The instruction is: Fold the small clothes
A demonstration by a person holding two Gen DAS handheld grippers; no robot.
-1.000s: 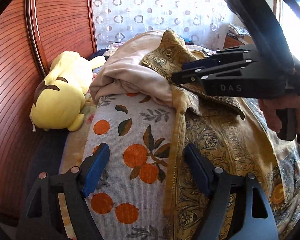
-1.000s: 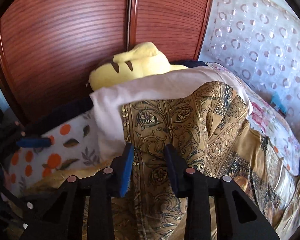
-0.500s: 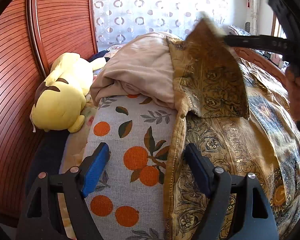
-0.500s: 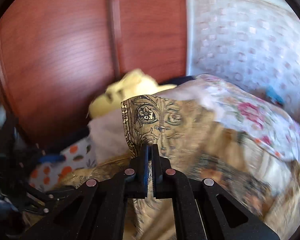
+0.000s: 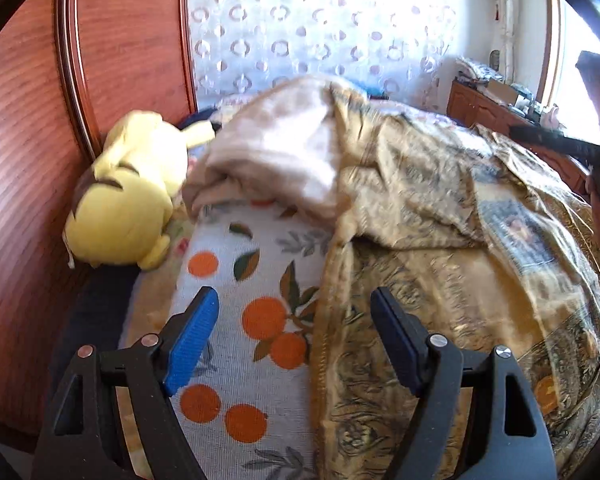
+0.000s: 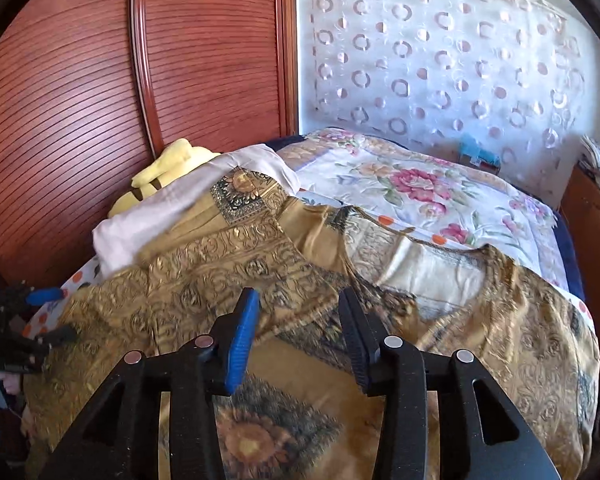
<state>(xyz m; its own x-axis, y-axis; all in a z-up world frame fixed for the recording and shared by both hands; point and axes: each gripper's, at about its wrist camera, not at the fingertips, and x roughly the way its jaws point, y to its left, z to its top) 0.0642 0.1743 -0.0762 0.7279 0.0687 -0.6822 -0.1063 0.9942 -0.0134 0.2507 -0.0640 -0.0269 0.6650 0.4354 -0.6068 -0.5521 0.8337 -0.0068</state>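
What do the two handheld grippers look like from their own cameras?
Both are alike: the left gripper and right gripper have black angular plastic frames with triangular cut-outs, silver round pivot pins, and ribbed blue pads lining the fingers. No cables or sleeves show.

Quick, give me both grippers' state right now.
Left gripper: open wide, holding nothing.
Right gripper: jaws opening, nothing between them, above the gold patterned garment.

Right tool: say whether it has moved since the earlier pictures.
Yes. The right tool, which was over the beige cloth beside the yellow plush toy, now sits far right by the window, jaws opening, nothing between them.
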